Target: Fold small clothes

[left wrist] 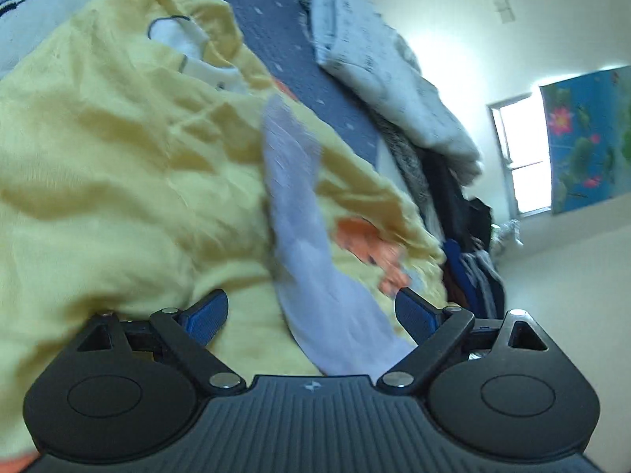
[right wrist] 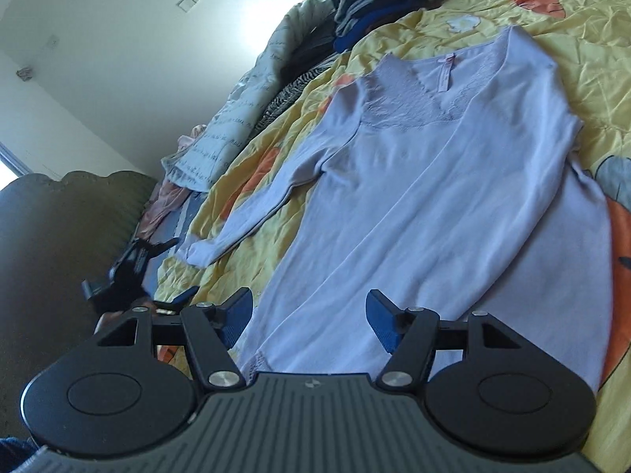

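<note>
**Lilac top spread on the yellow quilt**

We hold the left gripper (left wrist: 311, 315) wide apart over one sleeve (left wrist: 299, 213), which runs toward 12 o'clock. Our right gripper (right wrist: 309, 321), equally wide, straddles the top's (right wrist: 434, 205) hem on the quilt (right wrist: 572, 31).

Left wrist: low, close over yellow bedsheet (left wrist: 98, 165), rolled, window at 3 o'clock.
Right wrist: low at lavender top (right wrist: 414, 205) hem, facing neckline, 12 o'clock.
Shared: top, sheet.

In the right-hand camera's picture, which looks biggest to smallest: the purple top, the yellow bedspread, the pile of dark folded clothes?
1. Purple top, though it lies nearest the camera, so that's unsure.
2. Yellow bedspread, partly covered.
3. Pile of dark clothes, farthest away.
</note>
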Available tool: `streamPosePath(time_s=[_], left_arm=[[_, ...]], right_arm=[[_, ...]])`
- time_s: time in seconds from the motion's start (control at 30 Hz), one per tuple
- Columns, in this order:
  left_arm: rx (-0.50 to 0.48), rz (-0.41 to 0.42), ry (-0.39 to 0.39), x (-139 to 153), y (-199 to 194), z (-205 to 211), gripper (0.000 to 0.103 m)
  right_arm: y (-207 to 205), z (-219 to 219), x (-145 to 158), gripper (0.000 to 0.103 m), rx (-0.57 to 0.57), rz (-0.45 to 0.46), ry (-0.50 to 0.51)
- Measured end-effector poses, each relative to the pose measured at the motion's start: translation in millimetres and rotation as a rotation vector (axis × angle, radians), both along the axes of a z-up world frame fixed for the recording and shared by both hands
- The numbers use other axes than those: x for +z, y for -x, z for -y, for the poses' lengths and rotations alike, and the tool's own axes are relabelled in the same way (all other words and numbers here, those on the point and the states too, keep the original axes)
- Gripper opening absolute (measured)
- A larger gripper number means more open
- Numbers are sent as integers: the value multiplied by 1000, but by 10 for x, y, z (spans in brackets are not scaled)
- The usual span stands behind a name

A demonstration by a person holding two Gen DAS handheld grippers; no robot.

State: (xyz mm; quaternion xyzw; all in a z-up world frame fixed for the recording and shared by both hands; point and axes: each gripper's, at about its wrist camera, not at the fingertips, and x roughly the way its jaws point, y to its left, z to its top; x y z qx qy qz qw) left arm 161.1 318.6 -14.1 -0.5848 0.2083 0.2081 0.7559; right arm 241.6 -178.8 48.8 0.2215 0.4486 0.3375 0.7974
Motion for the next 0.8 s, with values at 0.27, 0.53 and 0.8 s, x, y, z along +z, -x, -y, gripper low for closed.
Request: streamPosePath(time_s=[0.27, 0.53, 0.8], left_arm=[[-16, -149, -223, 98, -290, -116, 7], [-166, 103, -92, 629, 140, 617, 6], [-446, 305, -510, 1164, 638, 1900, 15]], right_arm=[[96, -4, 77, 72, 5, 6, -24], [90, 106, 47, 75, -35, -62, -146], [80, 159, -63, 77, -63, -132, -255]])
